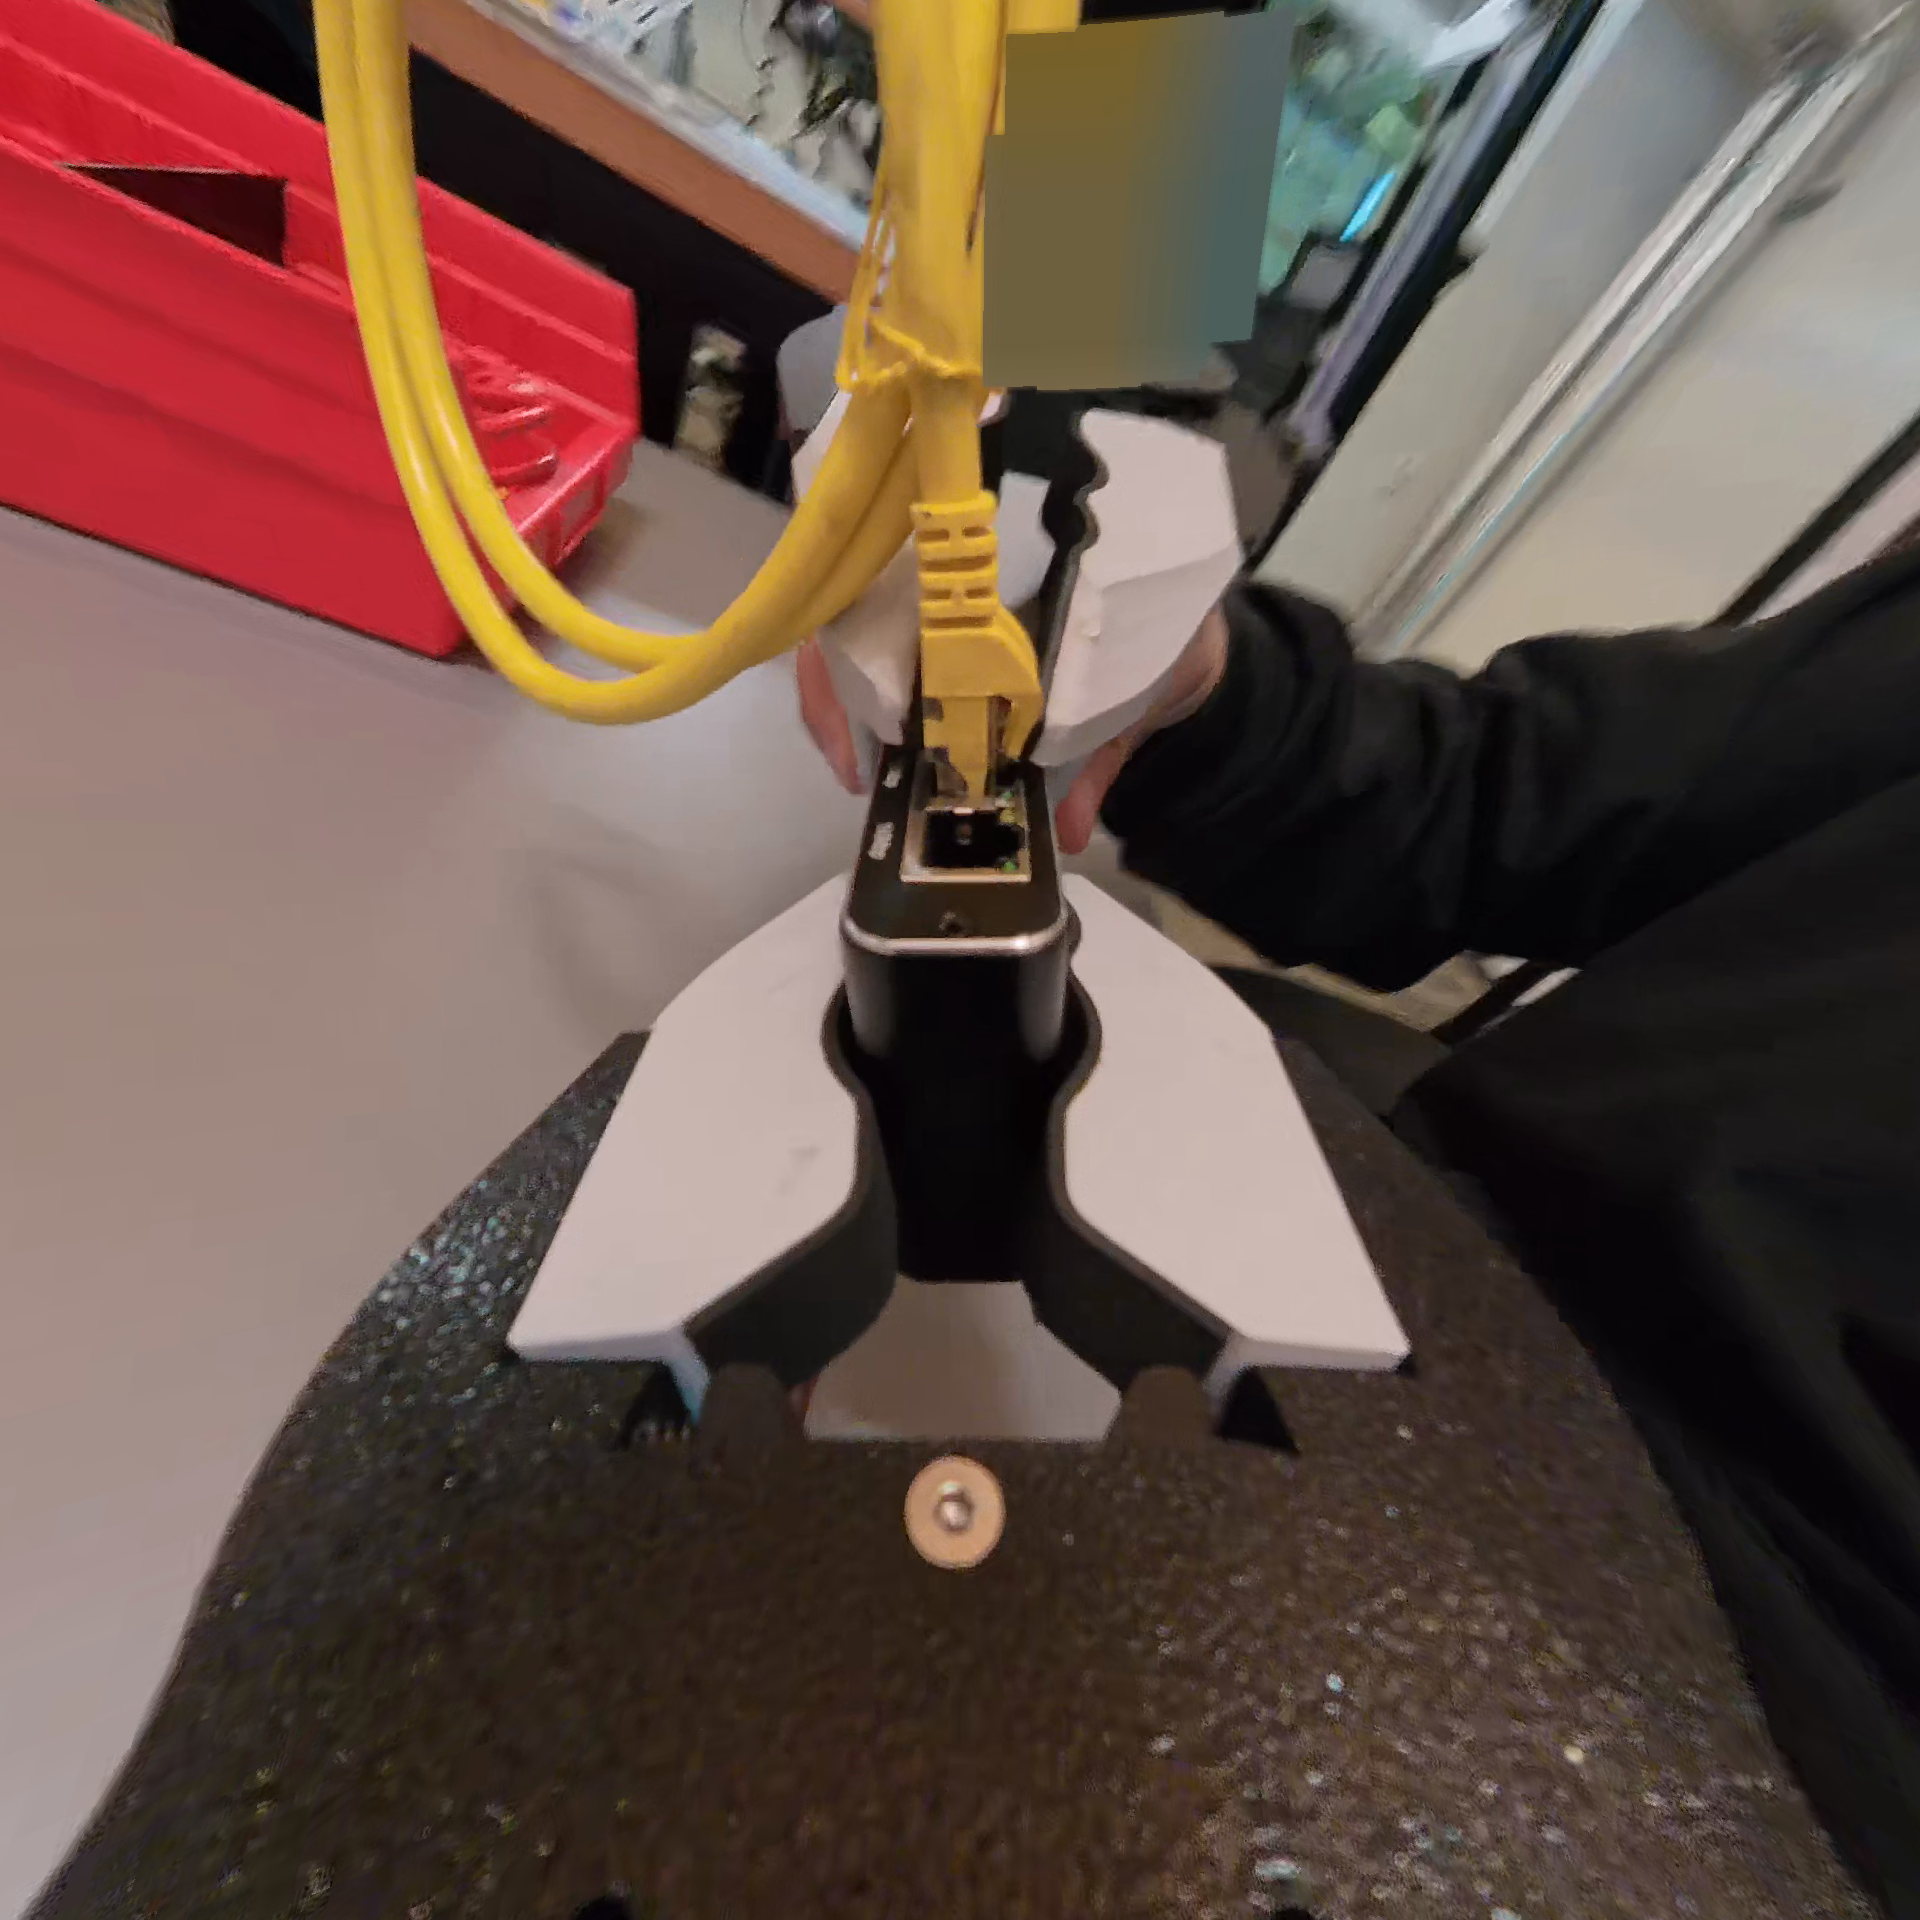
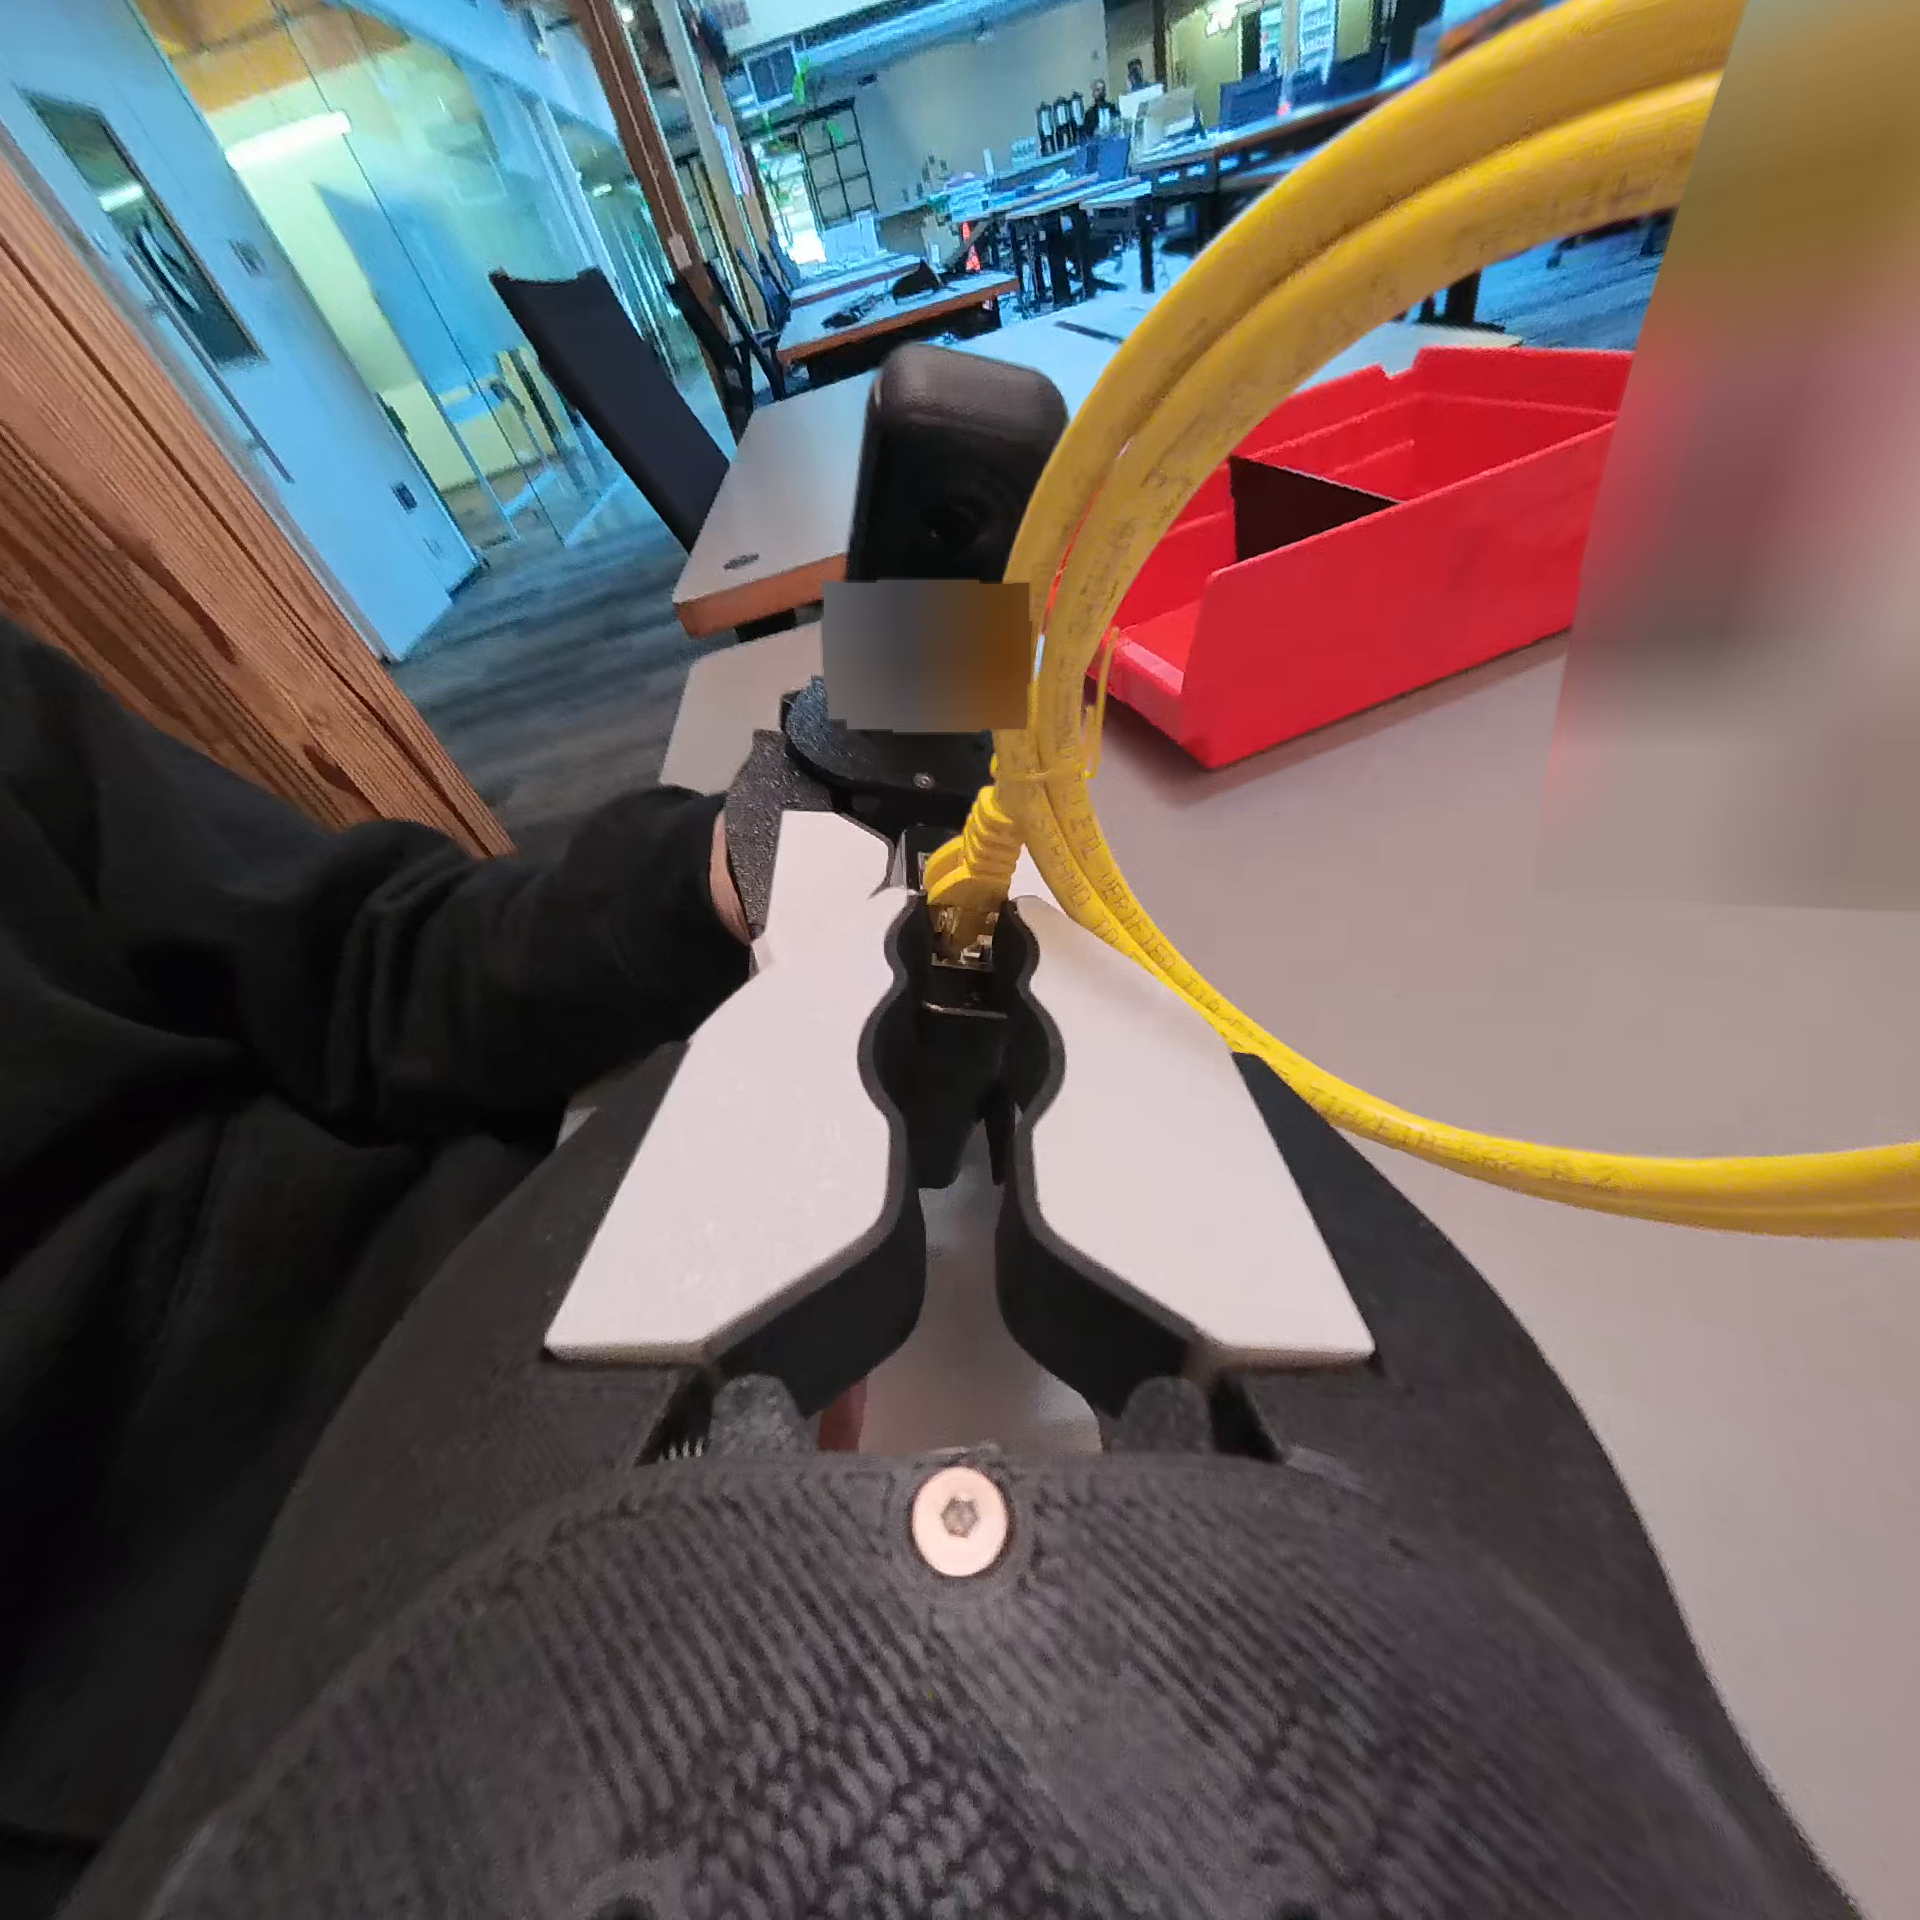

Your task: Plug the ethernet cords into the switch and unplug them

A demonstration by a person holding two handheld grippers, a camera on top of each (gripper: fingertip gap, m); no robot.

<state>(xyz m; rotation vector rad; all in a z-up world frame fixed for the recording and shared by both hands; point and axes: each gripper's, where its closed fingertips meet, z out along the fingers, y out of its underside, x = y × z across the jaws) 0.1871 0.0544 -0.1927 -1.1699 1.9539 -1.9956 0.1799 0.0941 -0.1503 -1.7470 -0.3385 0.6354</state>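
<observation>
Gripping the one black switch (image 1: 954, 997) between its white fingers, the left gripper (image 1: 954, 1049) holds it above the grey table (image 1: 260, 935). Two ports show on the switch's end: the near one empty, the far one meeting the yellow plug (image 1: 971, 717). The right gripper (image 2: 961, 997) is closed on that plug, beyond the switch. One yellow ethernet cord (image 1: 416, 436) hangs in a tied coil of several loops. One red bin (image 1: 208, 343) sits far left.
</observation>
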